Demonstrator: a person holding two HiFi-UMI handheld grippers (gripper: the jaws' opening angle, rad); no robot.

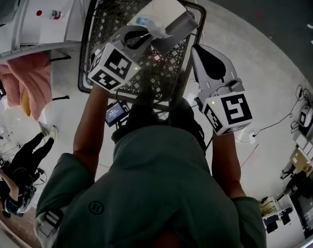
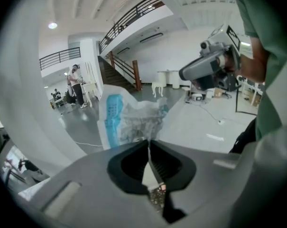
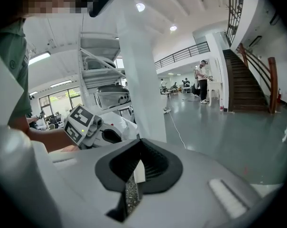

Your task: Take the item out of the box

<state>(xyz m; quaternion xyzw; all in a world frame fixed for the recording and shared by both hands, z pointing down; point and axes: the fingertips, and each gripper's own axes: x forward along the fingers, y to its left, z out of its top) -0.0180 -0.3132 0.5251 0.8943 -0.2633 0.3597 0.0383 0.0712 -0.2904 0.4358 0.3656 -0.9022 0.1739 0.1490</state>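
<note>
1. A white plastic packet with blue print (image 1: 164, 13) hangs above the black mesh crate (image 1: 89, 45). The left gripper (image 2: 149, 141) has its jaws pinched together on the packet's crinkled end. The right gripper (image 3: 139, 141) is clamped on its flat white edge.
2. Both grips seem to bite only thin film near the rim. If the hands drift apart, the film could tear or slip free and drop back into the crate.
3. The packet and grippers hide much of the crate's inside. The packet's print and contents cannot be made out.

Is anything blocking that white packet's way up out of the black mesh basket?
Nothing visible: the white plastic-wrapped packet hangs clamped in the left gripper and right gripper over the open-topped black mesh basket.
</note>
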